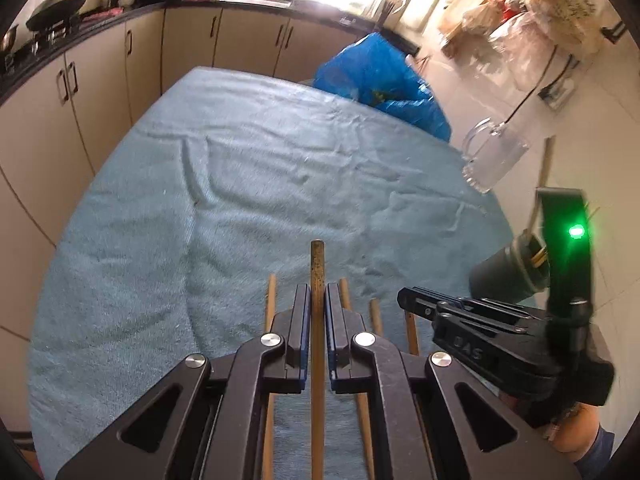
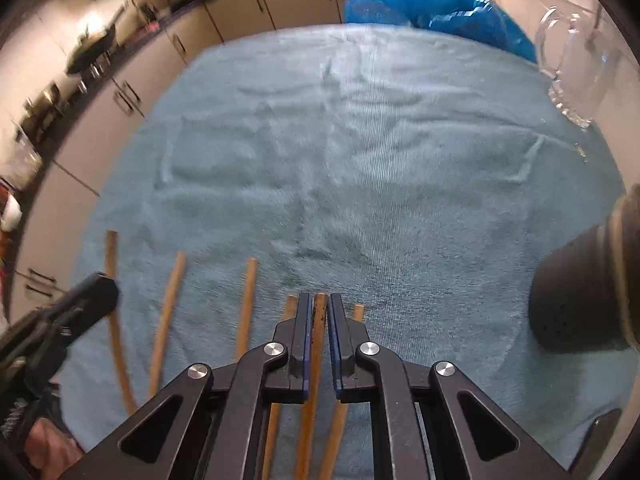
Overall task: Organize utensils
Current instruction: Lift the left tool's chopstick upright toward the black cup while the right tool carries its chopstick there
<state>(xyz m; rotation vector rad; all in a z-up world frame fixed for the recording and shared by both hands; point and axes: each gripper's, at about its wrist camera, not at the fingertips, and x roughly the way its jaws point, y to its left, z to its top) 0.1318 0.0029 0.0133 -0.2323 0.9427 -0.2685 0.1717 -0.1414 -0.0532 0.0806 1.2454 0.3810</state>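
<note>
your left gripper [image 1: 318, 312] pinches a chopstick [image 1: 317, 264] at 6 o'clock on the surface [image 1: 240, 184]. your right gripper [image 2: 319, 320] pinches another chopstick [image 2: 319, 312]. both sit close together, so lifting could bump the neighbor sticks [image 2: 246, 300].

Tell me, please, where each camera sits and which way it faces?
Left wrist: rides the left tongs, faces along a gripped chopstick over the blue towel; right tongs show.
Right wrist: rides the right tongs, closed on another chopstick; left tongs show.
Shared: towel, glass mug, dark holder.
</note>
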